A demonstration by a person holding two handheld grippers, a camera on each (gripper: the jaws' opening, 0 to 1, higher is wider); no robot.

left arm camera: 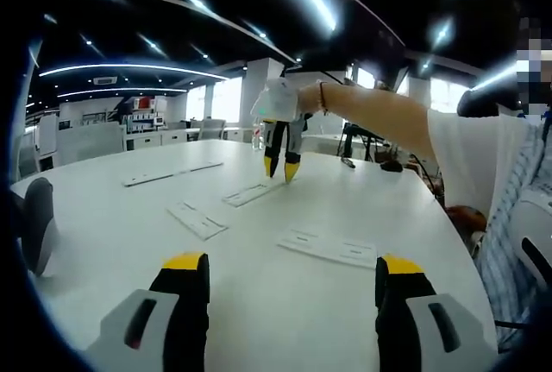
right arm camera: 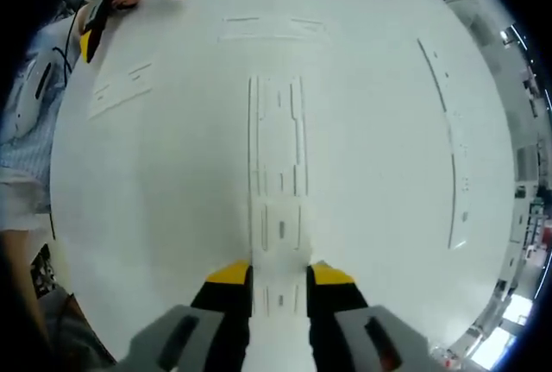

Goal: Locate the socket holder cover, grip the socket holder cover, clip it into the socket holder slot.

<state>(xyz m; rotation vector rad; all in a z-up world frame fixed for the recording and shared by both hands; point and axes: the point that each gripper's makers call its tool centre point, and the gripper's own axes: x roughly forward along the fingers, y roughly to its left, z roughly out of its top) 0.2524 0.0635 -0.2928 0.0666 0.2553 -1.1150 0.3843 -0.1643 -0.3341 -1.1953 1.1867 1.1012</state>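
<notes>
White plastic socket holder cover lying flat mid-surface, near end between right gripper jaws, not clenched; left gripper released, empty; gripping step, closing next.

Right hand-held gripper jaws straddling socket holder cover, white table
</notes>
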